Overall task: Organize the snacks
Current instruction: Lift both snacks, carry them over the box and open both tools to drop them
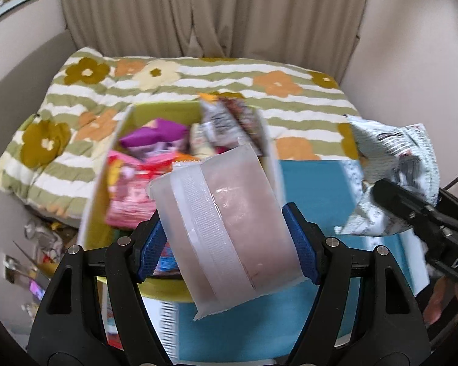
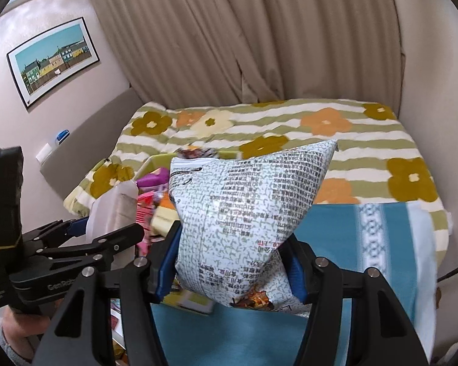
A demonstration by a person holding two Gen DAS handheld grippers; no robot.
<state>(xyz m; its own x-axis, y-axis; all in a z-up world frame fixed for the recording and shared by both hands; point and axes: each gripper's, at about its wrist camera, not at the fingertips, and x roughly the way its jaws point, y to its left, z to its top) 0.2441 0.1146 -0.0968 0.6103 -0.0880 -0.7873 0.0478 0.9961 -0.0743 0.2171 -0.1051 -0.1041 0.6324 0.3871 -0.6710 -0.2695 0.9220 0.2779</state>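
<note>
Snacks are seen in three places: many packets are packed inside an open box [image 1: 107, 183] with yellow-green inner walls, a translucent packet [image 1: 229, 219] with pinkish-brown contents is held in the air in front of that box, and a puffed white bag [image 2: 247, 210] printed with dark text is held up to the right of it. The translucent packet is pinched between the blue pads of the left gripper [image 1: 229, 244], one pad pressed against each of its long sides, and it is tilted so that its crimped lower end hangs toward the camera. The white bag is clamped near its lower part by the right gripper [image 2: 232, 265], its blue pads pressed into both sides while its upper corner points up to the right. The box is set on a blue cloth [image 2: 329, 238] with a white patterned band, which is laid over a floral striped quilt [image 2: 290, 119] on a bed. Pink, purple and dark wrappers can be made out inside the box, though much is blurred. Beige curtains [image 2: 229, 30] are hung behind the bed, and a framed picture [image 2: 52, 61] of coloured houses is mounted on the left wall.
</note>
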